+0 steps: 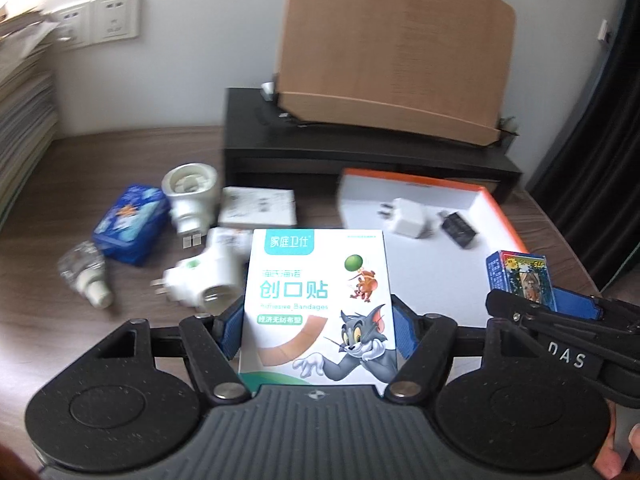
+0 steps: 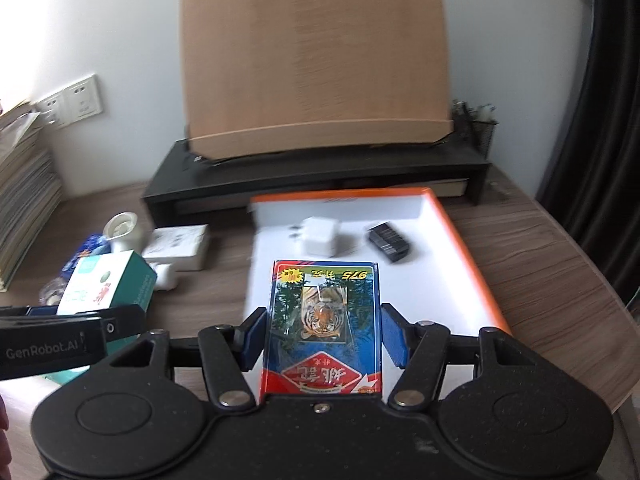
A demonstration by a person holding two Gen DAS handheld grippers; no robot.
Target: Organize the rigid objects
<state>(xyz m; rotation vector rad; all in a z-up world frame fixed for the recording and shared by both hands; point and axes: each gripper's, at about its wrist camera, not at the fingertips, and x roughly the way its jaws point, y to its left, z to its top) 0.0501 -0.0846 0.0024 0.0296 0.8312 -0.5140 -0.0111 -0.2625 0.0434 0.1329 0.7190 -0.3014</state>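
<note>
My left gripper [image 1: 318,332] is shut on a white and teal bandage box [image 1: 318,300] with cartoon figures, held above the desk beside the tray's left edge. My right gripper [image 2: 324,334] is shut on a blue playing-card box [image 2: 324,320] with a tiger picture, held over the front of the white tray with an orange rim [image 2: 468,248]. The card box also shows in the left wrist view [image 1: 520,276], and the bandage box in the right wrist view [image 2: 106,288]. Inside the tray lie a white charger plug [image 2: 318,236] and a small black block [image 2: 390,242].
On the wooden desk left of the tray lie a blue packet [image 1: 130,224], a clear bottle [image 1: 84,276], white plug-in devices [image 1: 192,192] [image 1: 204,280] and a white flat box [image 1: 258,206]. A black riser [image 2: 320,176] with a wooden board [image 2: 312,60] stands behind. Paper stacks [image 1: 24,92] rise at left.
</note>
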